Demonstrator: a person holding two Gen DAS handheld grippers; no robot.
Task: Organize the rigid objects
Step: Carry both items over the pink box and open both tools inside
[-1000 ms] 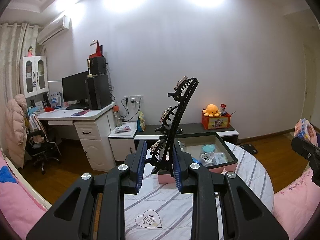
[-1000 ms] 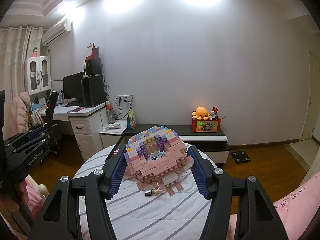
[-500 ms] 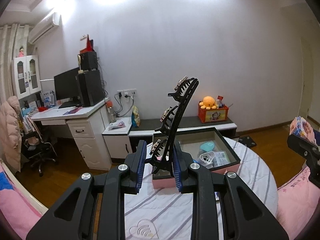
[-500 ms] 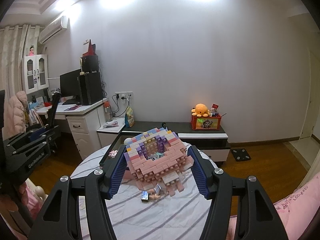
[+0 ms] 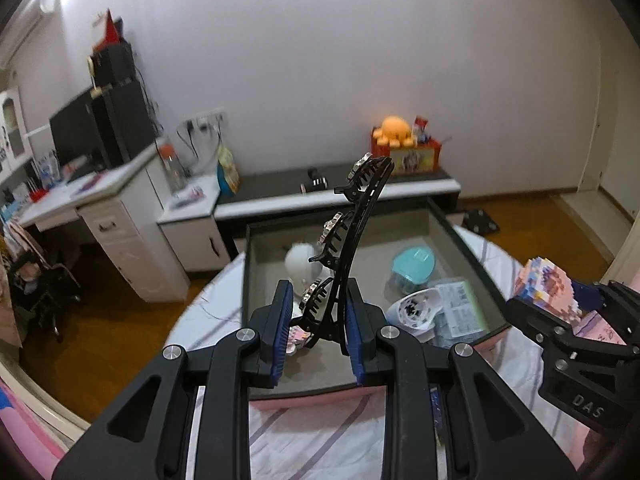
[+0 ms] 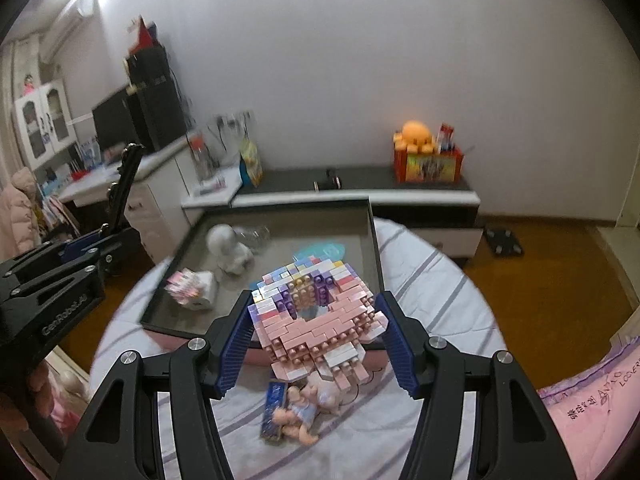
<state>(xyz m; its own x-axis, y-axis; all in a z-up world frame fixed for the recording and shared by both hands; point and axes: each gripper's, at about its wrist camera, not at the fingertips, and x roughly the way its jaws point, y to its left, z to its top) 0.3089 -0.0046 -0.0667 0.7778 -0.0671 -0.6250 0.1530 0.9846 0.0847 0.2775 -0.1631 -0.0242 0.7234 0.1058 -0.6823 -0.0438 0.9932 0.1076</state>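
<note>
My left gripper (image 5: 316, 332) is shut on a black hair claw clip (image 5: 348, 248) with rhinestones, held upright above the near edge of an open grey-lined pink box (image 5: 456, 236). My right gripper (image 6: 314, 340) is shut on a pink and purple brick model (image 6: 316, 316), held above the box's near right corner (image 6: 372, 240). The brick model also shows at the right of the left wrist view (image 5: 548, 288), and the clip at the left of the right wrist view (image 6: 124, 184).
The box holds a white toy (image 6: 228, 248), a teal case (image 5: 414, 268), a pink packet (image 6: 188, 288) and paper packets (image 5: 456, 312). A small doll (image 6: 300, 412) and a blue packet (image 6: 274, 408) lie on the striped round table (image 6: 432, 292). Pink bedding (image 6: 592, 400) lies right.
Both grippers have moved forward and tipped down toward the box, which now looks much closer. Each still holds its object.
</note>
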